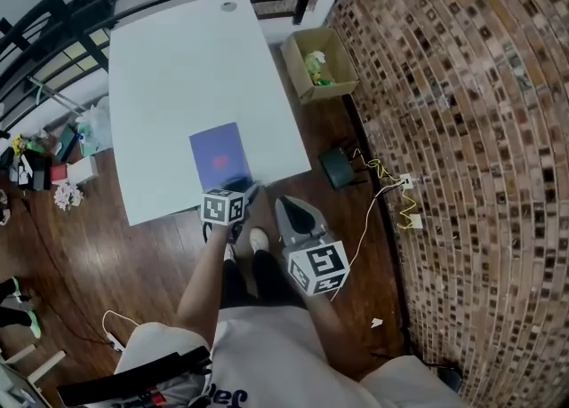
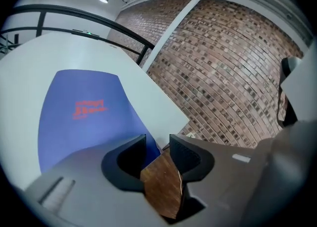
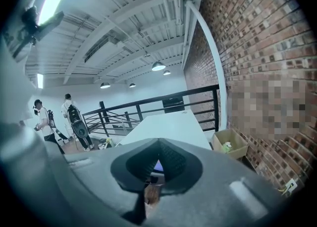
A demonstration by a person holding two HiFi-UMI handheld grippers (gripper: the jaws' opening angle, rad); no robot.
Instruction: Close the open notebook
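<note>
- Table [image 1: 178,68], white, is carrying the notebook close to its near edge, on your side.
- Notebook [image 1: 220,156] is lying flat with its long axis running away from you. Only one blue face with red print is showing and no pages, so it is looking already shut.
- Left gripper [image 2: 158,139] is the nearer one. You are holding it at the table's near edge, pointing forward and down, with the notebook's near right corner lying just beyond its tips and to their left.
- Right gripper [image 3: 158,143] is hanging off the table, to the right over the wood floor [image 1: 89,251], short of the notebook.
- Left jaws are standing moderately apart with only floor showing between them; right jaws are meeting at the tips, holding nothing.
</note>
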